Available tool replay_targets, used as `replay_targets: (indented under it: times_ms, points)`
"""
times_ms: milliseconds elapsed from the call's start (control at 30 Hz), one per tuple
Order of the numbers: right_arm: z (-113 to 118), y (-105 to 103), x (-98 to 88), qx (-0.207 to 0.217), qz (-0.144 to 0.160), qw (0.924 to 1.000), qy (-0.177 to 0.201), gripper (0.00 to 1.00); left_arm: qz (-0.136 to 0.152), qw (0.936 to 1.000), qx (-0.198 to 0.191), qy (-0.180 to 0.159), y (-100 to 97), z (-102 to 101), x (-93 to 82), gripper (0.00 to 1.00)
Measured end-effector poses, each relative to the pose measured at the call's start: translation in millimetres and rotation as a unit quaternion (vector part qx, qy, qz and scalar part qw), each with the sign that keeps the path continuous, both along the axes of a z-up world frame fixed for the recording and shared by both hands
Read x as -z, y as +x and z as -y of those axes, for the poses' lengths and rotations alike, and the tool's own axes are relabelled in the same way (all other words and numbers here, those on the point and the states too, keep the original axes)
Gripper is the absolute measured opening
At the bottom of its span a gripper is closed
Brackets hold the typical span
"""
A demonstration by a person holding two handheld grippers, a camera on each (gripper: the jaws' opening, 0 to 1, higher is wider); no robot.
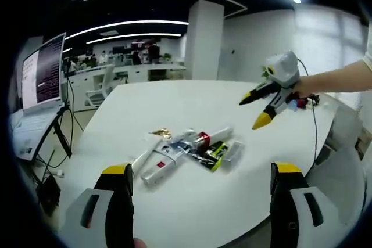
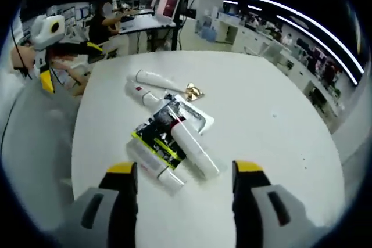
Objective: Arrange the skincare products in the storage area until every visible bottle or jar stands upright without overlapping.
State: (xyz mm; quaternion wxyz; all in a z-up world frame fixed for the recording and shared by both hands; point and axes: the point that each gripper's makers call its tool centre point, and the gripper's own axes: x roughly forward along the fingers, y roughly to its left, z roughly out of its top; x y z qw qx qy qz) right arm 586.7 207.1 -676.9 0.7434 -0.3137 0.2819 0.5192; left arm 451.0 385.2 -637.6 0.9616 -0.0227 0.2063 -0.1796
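On white table (image 1: pixel 174 201), skincare tubes (image 2: pixel 168 137) all lie overlapping, none upright; left gripper (image 1: pixel 200 187) and right gripper (image 2: pixel 185 184) spread wide, empty.

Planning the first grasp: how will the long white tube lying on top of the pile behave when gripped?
The white tube looks round and smooth, so it may roll or slip. It rests across the black-and-yellow pack, so lifting may shift that.

Your two cameras look down at the white table (image 1: pixel 192 213) from opposite sides, sharing the tube pile (image 1: pixel 189 149).
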Motion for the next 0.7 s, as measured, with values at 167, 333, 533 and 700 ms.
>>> replay_targets:
  times_ms: [167, 333, 533, 700]
  points:
    - [-10.7, 10.5, 8.0, -0.027, -0.003, 0.9994, -0.019, 0.64, -0.003, 1.0000, 0.001, 0.000, 0.2, -0.2, 1.4, 0.96]
    - [-20.3, 20.5, 19.2, -0.067, -0.009, 0.9964, -0.051, 0.59, -0.006, 1.0000, 0.004, 0.002, 0.0, 0.8, 2.8, 0.96]
    - [-33.6, 28.9, 35.3, -0.108, -0.014, 0.9903, -0.086, 0.57, -0.012, 0.9999, 0.007, 0.003, -0.7, 1.9, 5.0, 0.96]
    - [-44.6, 29.0, 50.0, -0.139, -0.021, 0.9842, -0.107, 0.53, -0.017, 0.9998, 0.006, 0.004, -0.7, 1.4, 6.3, 0.96]
